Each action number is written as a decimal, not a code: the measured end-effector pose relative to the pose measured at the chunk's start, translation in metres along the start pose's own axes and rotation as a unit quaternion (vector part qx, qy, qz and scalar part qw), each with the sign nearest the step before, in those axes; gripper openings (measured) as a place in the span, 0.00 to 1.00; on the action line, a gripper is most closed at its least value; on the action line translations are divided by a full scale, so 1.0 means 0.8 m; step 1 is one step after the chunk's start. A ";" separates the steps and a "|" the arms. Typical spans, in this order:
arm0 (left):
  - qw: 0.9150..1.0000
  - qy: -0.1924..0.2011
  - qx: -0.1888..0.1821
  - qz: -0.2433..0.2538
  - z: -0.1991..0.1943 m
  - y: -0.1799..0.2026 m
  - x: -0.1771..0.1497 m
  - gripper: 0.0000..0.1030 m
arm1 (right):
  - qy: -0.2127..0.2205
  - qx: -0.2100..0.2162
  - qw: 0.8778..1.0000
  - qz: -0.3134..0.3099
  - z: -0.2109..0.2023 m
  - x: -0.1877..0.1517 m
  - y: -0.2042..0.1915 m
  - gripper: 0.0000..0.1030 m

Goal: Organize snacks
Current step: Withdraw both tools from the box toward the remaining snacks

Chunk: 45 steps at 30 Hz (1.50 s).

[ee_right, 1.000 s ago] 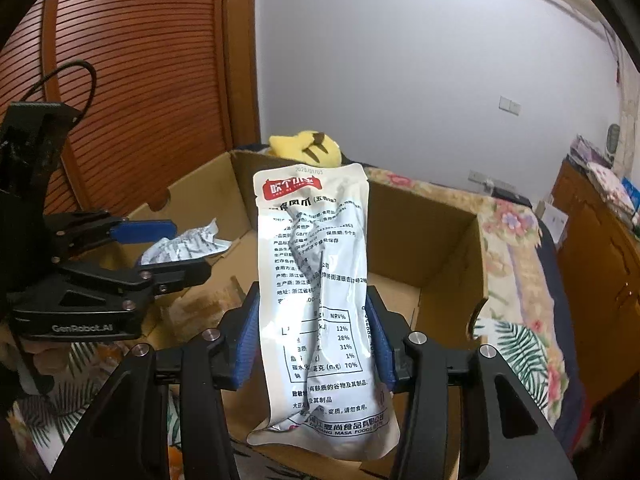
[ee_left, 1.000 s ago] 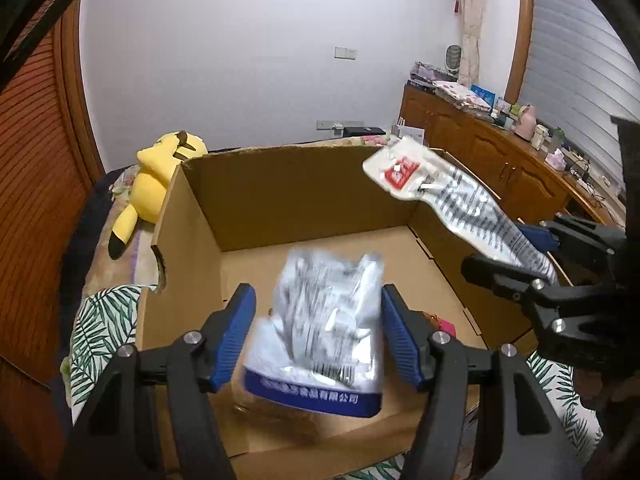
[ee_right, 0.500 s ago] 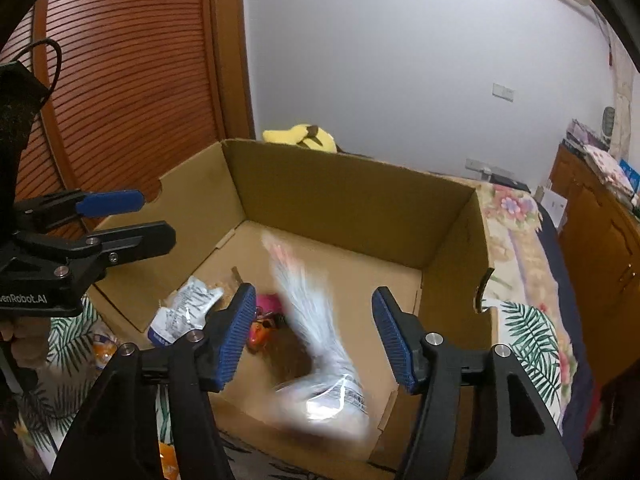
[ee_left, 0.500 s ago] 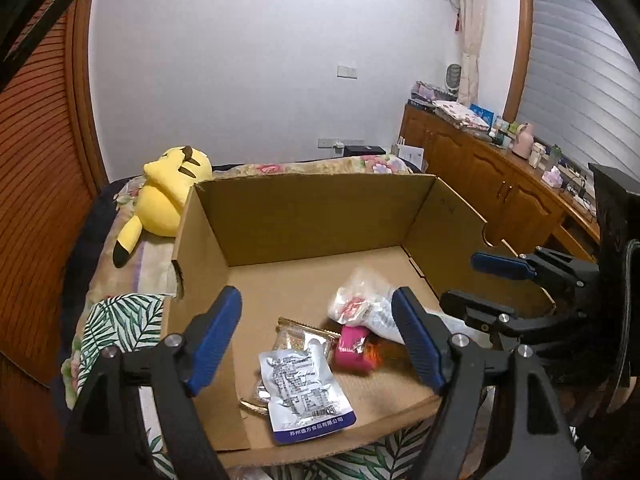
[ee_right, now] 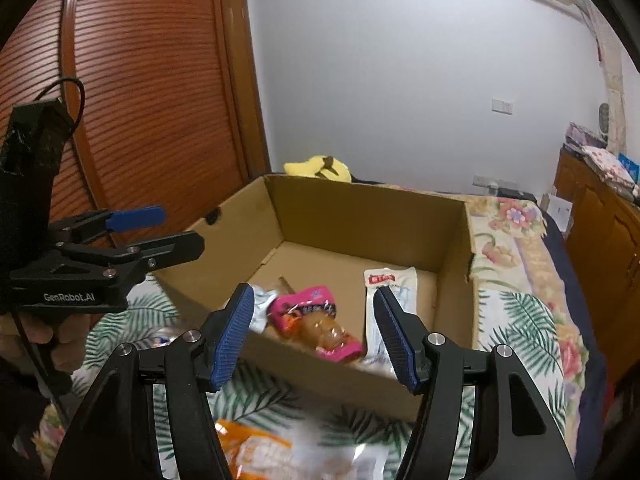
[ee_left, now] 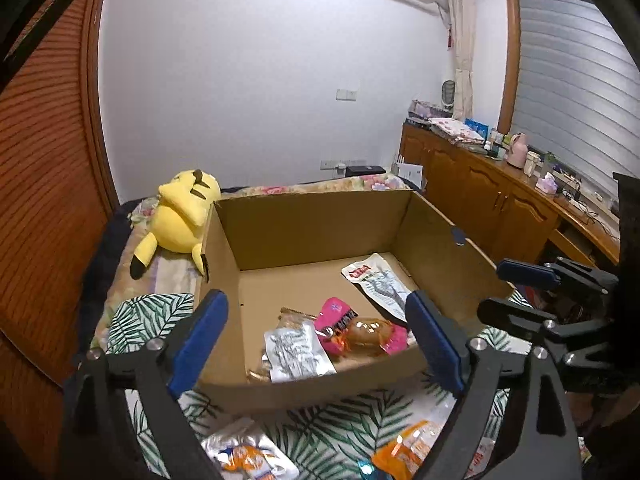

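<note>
An open cardboard box (ee_left: 312, 224) (ee_right: 360, 216) sits on the bed. Inside lie a silver snack packet (ee_left: 298, 350), a pink packet (ee_left: 352, 330) (ee_right: 316, 316) and a long white packet (ee_left: 378, 284) (ee_right: 386, 300). My left gripper (ee_left: 316, 340) is open and empty, hanging above the box's near wall. My right gripper (ee_right: 314, 332) is open and empty, also above the near wall. Orange and silver snack packets (ee_left: 416, 448) (ee_right: 260, 452) lie on the leaf-print bedcover in front of the box.
A yellow plush toy (ee_left: 180, 216) lies left of the box. A wooden cabinet (ee_left: 500, 200) with clutter runs along the right wall. A wooden slatted door (ee_right: 140, 100) stands at the left. Another packet (ee_left: 248, 456) lies at the front left.
Both grippers have opened and dropped their packets into the box, then pulled back and up. The silver packet and the long white packet now lie on the box floor.
</note>
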<state>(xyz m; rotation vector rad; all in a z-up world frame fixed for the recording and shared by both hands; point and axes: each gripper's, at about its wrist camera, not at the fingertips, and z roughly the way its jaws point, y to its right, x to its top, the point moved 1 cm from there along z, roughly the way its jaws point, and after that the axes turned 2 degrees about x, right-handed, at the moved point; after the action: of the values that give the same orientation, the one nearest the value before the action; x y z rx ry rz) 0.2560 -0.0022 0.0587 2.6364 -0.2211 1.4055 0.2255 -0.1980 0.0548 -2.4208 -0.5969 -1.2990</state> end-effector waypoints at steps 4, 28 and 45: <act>1.000 0.006 -0.012 0.004 -0.029 0.011 -0.023 0.91 | 0.009 -0.006 1.000 0.004 -0.036 -0.015 -0.005 0.66; 0.999 -0.043 0.000 0.007 -0.038 0.036 -0.198 0.96 | -0.046 -0.022 0.996 0.070 -0.092 -0.179 -0.004 0.66; 0.996 -0.083 -0.029 0.023 -0.011 0.044 -0.217 0.96 | -0.110 0.004 0.991 0.073 -0.061 -0.233 -0.021 0.38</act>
<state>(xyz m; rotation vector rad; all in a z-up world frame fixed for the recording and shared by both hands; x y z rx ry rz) 0.1462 -0.0245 -0.0791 2.7176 -0.3387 1.1734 0.0897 -0.2447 -0.0751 -2.5671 -0.4689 -0.9773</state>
